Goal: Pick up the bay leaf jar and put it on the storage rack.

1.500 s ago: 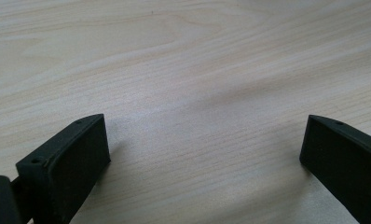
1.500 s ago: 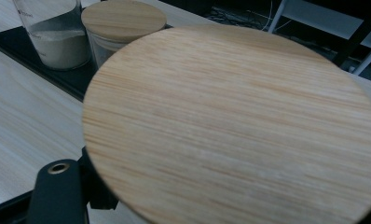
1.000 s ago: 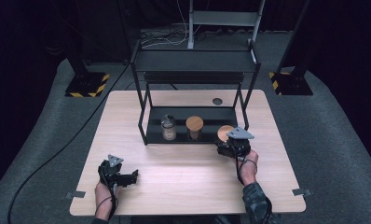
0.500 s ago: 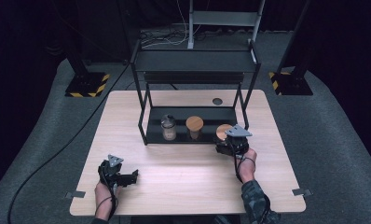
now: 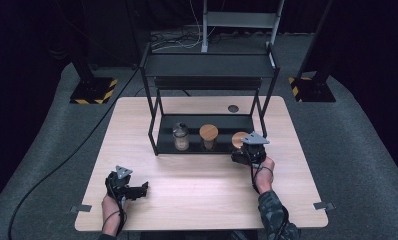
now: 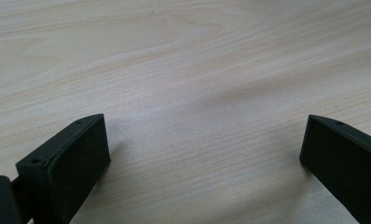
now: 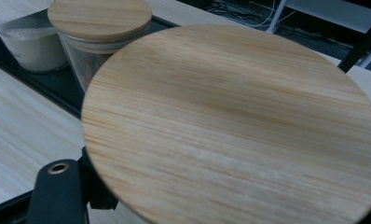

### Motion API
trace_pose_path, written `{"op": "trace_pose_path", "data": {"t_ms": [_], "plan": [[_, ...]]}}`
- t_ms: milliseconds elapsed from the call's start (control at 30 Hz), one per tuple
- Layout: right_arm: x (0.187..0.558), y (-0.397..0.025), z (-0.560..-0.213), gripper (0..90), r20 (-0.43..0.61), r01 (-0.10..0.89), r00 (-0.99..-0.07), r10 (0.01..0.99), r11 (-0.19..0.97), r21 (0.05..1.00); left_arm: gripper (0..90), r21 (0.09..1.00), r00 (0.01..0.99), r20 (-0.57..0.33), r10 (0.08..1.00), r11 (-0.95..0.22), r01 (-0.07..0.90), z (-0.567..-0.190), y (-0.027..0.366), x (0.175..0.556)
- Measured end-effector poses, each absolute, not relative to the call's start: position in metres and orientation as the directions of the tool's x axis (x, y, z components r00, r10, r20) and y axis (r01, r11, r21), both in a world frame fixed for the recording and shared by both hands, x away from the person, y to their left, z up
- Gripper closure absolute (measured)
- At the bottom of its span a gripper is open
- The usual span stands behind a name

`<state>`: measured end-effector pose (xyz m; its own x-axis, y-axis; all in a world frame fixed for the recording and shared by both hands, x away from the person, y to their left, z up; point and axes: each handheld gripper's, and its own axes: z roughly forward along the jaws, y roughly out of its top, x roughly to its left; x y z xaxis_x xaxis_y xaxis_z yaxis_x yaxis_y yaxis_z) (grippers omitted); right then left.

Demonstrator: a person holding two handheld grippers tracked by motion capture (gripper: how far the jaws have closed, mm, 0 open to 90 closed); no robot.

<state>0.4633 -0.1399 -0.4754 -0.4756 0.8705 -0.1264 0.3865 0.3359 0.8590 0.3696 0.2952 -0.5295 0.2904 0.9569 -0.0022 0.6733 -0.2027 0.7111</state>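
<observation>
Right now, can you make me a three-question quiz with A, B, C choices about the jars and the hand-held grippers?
1. Where do the jars stand?
A. on the rack's bottom shelf
B. on the floor
C. on the rack's top shelf

2. How many jars have a round wooden lid?
A. none
B. two
C. five

3. How are the left hand-held gripper's jaws?
A. shut on a jar
B. shut on a spoon
C. wide open over bare table

Answers:
1 A: all three jars sit on the bottom shelf of the black rack.
2 B: the middle jar and the right jar have wooden lids; the left jar has not.
3 C: the left hand-held gripper has only wood grain between its jaws.
</observation>
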Motion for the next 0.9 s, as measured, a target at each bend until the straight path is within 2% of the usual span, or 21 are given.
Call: {"op": "trace_pose_path", "data": {"t_ms": [900], "plan": [[0.479, -0.139, -0.481, 24.5, -0.114, 0.409, -0.468, 0.876, 0.33, 0.851, 0.8, 0.711, 0.291, -0.001, 0.957, -0.203, 0.673, -0.529, 0.295, 0.37]]}}
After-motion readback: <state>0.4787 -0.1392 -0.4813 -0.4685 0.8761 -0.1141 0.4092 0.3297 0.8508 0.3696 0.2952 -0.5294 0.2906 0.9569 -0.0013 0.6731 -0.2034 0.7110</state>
